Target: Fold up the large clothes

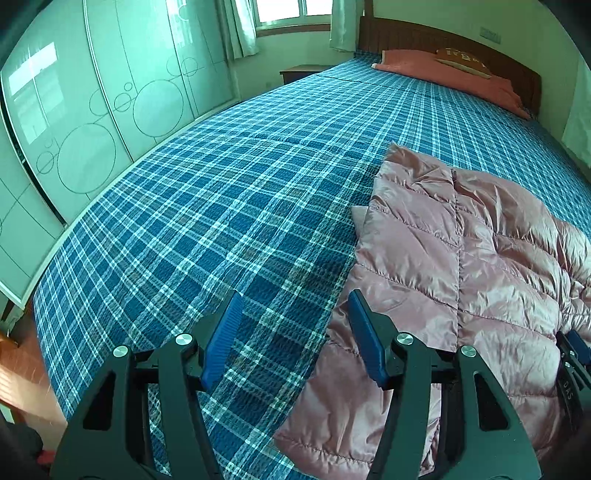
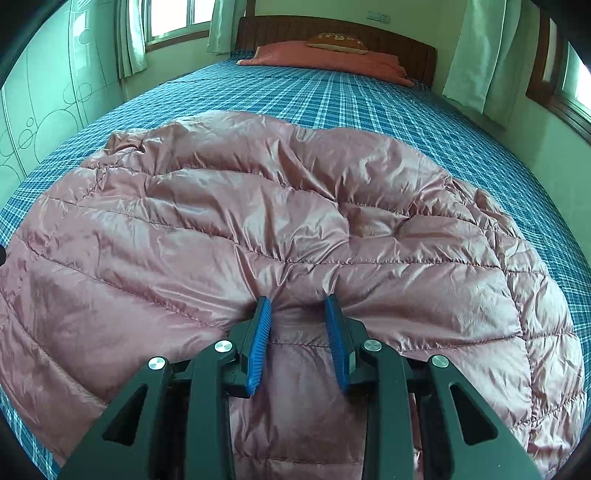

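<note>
Right wrist: jacket pinched on the bed

Right gripper (image 2: 297, 299), jaws clenched on a puckered fold of the pink jacket (image 2: 280, 206), which lies spread on the plaid bed (image 2: 369, 99). Left gripper (image 1: 295, 295), jaws released, over the sheet beside the jacket's edge. Wooden headboard (image 2: 332, 27), orange pillow (image 2: 325, 57), green curtains (image 2: 476, 51), patterned wardrobe (image 1: 92, 110).

- Grippers: two. Left gripper (image 1: 295, 299), one. Right gripper (image 2: 297, 301), one.
- Blue finger pads (image 1: 223, 339): two per gripper, four in total.
- Quilted pink down jacket (image 2: 280, 221): one.
- Bed with blue plaid sheet (image 1: 207, 206): one.
- Wooden headboard (image 2: 332, 27): one.
- Folded orange-pink blanket (image 2: 325, 59) at the head of the bed: one.
- Small embroidered cushion (image 2: 338, 41) lying on the blanket: one.
- Bedside cabinet (image 1: 301, 71): one.
</note>
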Tool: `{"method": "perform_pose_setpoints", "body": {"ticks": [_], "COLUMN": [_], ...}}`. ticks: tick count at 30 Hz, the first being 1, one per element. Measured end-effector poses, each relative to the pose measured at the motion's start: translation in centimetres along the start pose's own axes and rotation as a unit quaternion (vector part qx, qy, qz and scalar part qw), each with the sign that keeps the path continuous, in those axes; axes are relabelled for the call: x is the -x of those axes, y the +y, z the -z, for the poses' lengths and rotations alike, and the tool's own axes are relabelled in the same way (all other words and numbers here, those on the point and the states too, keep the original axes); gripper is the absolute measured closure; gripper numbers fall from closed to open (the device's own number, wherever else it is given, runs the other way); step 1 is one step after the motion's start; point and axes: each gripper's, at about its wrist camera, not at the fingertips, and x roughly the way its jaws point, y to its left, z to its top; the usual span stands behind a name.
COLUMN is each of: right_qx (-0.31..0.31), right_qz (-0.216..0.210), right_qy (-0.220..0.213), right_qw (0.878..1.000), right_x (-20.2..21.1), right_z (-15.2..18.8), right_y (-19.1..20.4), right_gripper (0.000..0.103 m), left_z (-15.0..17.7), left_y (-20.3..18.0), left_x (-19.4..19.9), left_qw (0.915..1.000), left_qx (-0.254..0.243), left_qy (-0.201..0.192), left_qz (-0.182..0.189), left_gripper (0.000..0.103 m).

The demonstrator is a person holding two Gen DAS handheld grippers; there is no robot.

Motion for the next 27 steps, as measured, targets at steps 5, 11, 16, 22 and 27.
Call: {"method": "perform_pose_setpoints", "body": {"ticks": [5,11,16,22,27], "right_qx": [-0.001,0.002,0.002,0.001,0.001], "right_qz": [0.0,0.007,0.007,0.007,0.006], "right_qy": [-0.004,-0.009,-0.011,-0.013,-0.013], "right_qw": [1.0,1.0,1.0,1.0,1.0], "right_x": [0.0,0.1,0.1,0.1,0.1], "right_z": [0.2,0.7,0.8,0.8,0.8], "right_y": [0.0,0.4,0.5,0.4,0.3], "right_gripper": [0.072,0.072,0.072,0.072,0.072], "left_z": [0.6,1.6,2.3,2.6,2.7], "left_y": [1.2,1.4,2.0,2.1,1.9], "left_x": [0.0,0.3,0.4,0.9,0.9], "left_qw": [0.9972,0.9961,0.9956,0.9948,0.9944], "left_qx": [0.046,0.057,0.067,0.073,0.077], "left_qy": [0.03,0.039,0.044,0.049,0.051], "left_qz": [0.051,0.054,0.049,0.053,0.052], "left_gripper": [0.043,0.043,0.038,0.037,0.037]}}
